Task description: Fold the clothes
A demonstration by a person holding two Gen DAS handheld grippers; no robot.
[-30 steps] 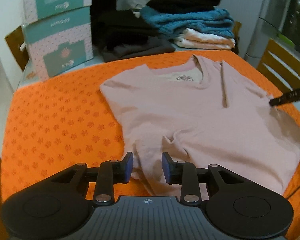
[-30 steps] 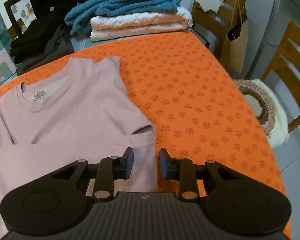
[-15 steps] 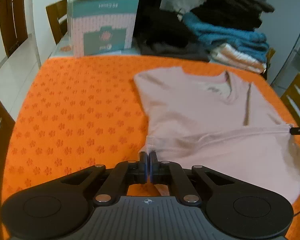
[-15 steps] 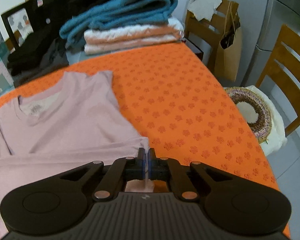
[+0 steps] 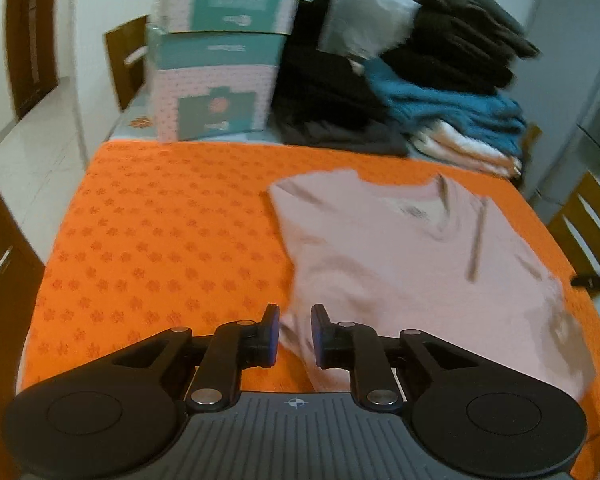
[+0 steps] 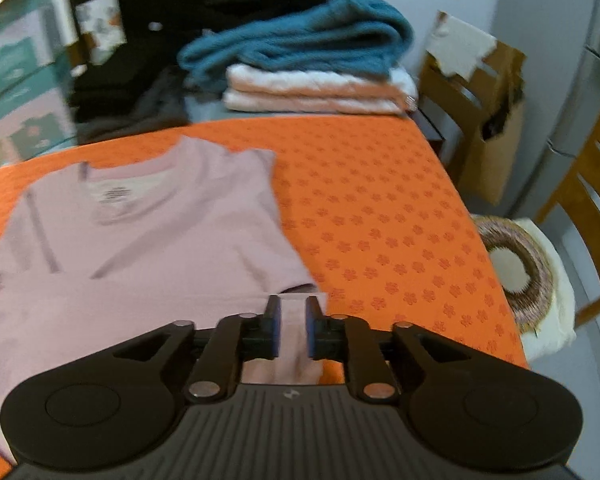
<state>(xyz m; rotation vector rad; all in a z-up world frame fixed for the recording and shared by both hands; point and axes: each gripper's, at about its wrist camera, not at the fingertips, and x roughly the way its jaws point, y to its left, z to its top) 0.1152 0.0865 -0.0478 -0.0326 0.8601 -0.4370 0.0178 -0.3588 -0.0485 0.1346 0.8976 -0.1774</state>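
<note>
- Half a second ago both grippers were pinched together on the shirt's near edge; now each has sprung apart and the cloth lies loose between the pads.
- The left gripper has its jaws apart, with the near left corner of the pink T-shirt showing in the gap, not clamped.
- The right gripper likewise stands parted over the shirt's folded right edge, gripping nothing.
- The pink T-shirt lies on the orange tablecloth, its bottom part folded up over the body, collar and label toward 12 o'clock.
- In the left wrist view, the shirt sits toward 2 o'clock from the gripper; bare cloth spreads toward 10 o'clock.
- At 12 o'clock, beyond the cloth, stand stacked boxes and a pile of folded clothes.
- In the right wrist view, a wooden chair stands at 3 o'clock.
</note>
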